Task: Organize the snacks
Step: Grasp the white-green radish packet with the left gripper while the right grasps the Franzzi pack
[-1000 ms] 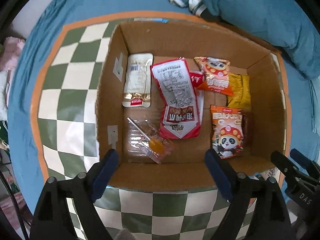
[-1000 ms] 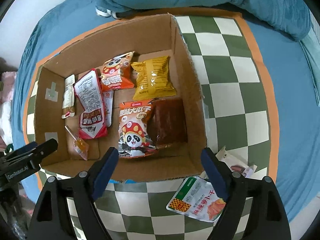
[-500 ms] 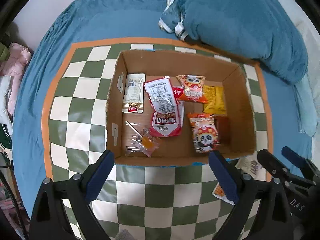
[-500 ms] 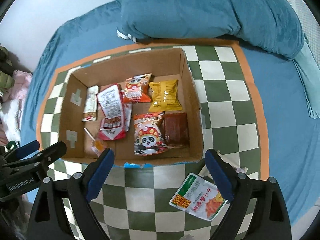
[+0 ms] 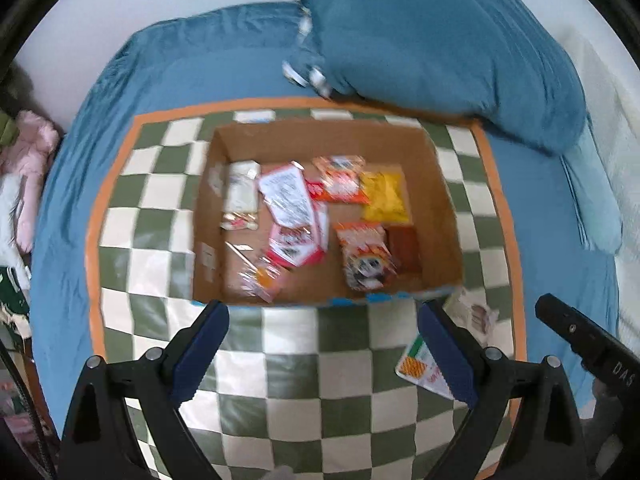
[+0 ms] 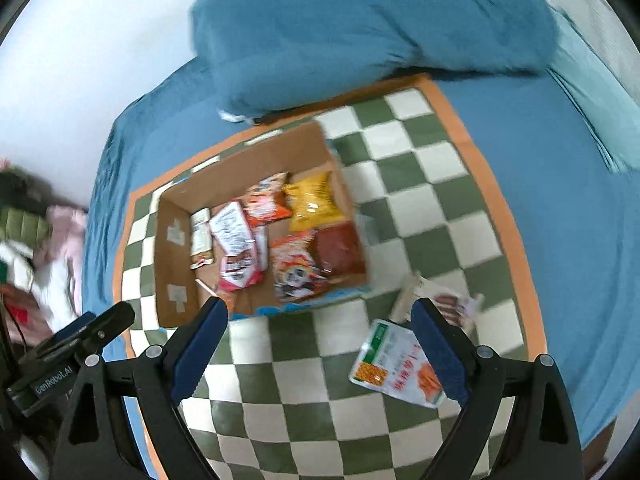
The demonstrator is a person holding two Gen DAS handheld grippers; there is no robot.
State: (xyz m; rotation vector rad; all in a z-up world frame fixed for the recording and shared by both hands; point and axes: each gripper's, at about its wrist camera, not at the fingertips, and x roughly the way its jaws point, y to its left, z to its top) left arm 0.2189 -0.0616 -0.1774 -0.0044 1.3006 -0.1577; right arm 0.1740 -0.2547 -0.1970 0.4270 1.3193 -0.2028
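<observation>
An open cardboard box [image 5: 448,216] [image 6: 168,264] sits on a green-and-white checkered mat [image 5: 296,368] [image 6: 304,376]. It holds several snack packets: a yellow bag [image 5: 384,196] [image 6: 316,200], a panda bag [image 5: 366,256] [image 6: 296,268], a red-and-white packet [image 5: 290,212] [image 6: 236,248]. Outside the box, a white-and-orange packet [image 6: 396,364] [image 5: 420,368] and a pale packet [image 6: 436,300] [image 5: 472,312] lie on the mat. My left gripper [image 5: 324,352] is open and empty, in front of the box. My right gripper [image 6: 320,348] is open and empty, its right finger beside the white-and-orange packet.
The mat lies on a blue bedsheet [image 5: 160,72] [image 6: 560,200]. A bunched blue quilt [image 5: 432,40] [image 6: 360,24] lies behind the box. Pink clothing [image 5: 28,152] is at the left edge. The other gripper shows at each view's side [image 5: 588,344] [image 6: 68,348].
Both grippers have pulled back and up from the box, so it looks smaller and farther. The right view has swung rightward toward the packets on the mat. Both stay open.
</observation>
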